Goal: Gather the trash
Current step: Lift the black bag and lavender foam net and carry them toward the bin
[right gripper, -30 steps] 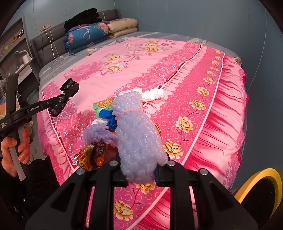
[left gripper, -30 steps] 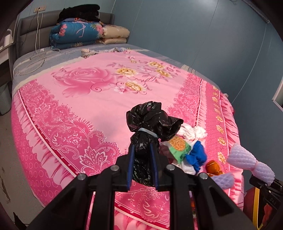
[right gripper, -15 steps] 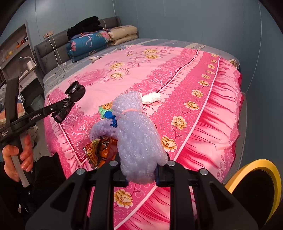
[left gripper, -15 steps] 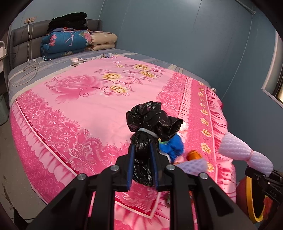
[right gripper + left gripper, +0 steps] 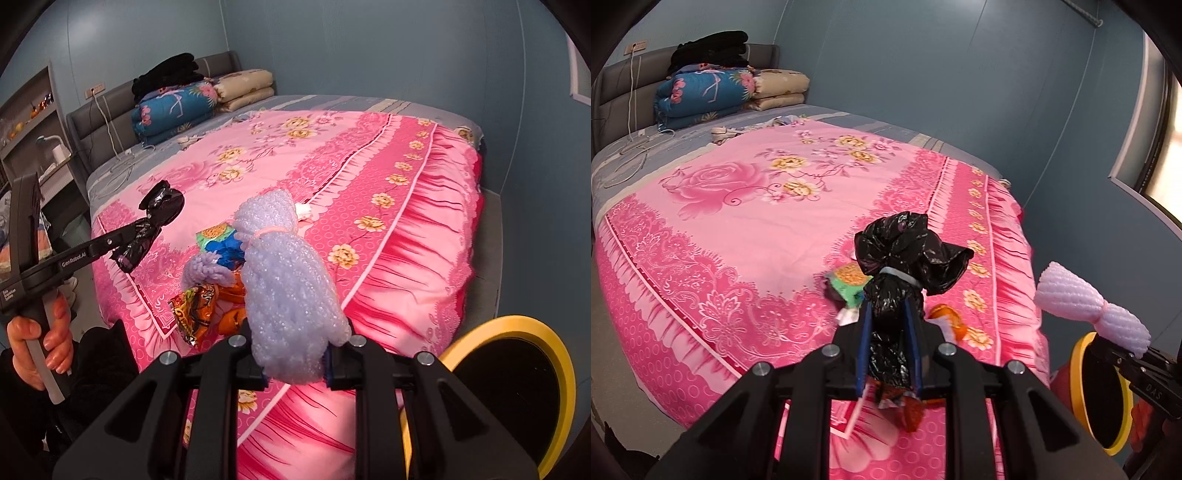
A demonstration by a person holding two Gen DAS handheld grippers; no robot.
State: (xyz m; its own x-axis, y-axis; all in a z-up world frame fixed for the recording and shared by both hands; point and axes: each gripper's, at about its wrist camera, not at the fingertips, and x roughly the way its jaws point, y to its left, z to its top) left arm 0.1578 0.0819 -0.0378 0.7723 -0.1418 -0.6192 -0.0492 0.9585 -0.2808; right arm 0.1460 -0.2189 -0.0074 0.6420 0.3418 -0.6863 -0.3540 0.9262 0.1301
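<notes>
Two bundles clamped, black bag (image 5: 905, 266) upright, foam net (image 5: 288, 273) upright

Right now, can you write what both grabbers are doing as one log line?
left gripper: shut on black bag bundle | right gripper: shut on foam net | wrappers: on bed | yellow-rimmed bin: beside bed

Place: you are in a home bedroom.
Bed (image 5: 746, 229): it fills the room, spread with a pink floral cover.
Headboard (image 5: 110, 110): grey and padded, against the blue wall (image 5: 923, 74).
Bedding: folded quilts (image 5: 705, 96) and black clothes (image 5: 709, 48) are stacked at the head.
Shelves (image 5: 33, 110): you see a wall niche beside the bed.
Cables (image 5: 631, 147): white leads trail onto the mattress.
</notes>
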